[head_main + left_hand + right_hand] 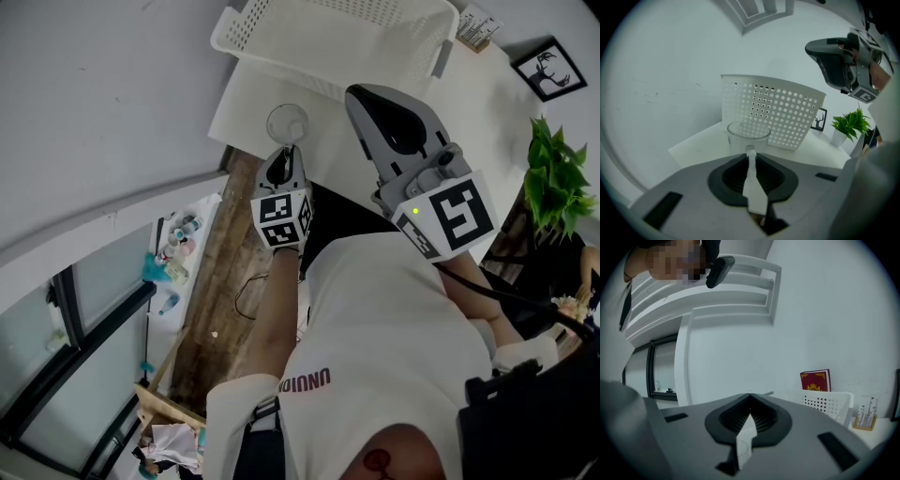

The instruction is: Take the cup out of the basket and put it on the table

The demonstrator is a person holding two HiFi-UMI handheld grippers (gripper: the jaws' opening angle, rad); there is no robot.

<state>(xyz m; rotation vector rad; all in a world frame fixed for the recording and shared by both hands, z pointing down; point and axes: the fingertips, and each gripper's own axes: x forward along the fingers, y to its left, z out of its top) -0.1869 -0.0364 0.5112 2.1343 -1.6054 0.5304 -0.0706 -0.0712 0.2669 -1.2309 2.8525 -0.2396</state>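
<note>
Settle flat on the white table (251, 105), just in front of the basket (337, 37), the glass cup (287, 122) pinched by its near wall in the left gripper (750, 151). Loosen only once steady, leaving the right gripper (749, 418), closed and empty, raised clear.

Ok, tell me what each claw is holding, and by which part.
The left claw pinches the clear cup by the near side of its rim. The right claw is shut and holds nothing.

Cup (748, 134) clear, glossy – basket (780, 115) white perforated plastic, matt; table (701, 146) smooth white.
</note>
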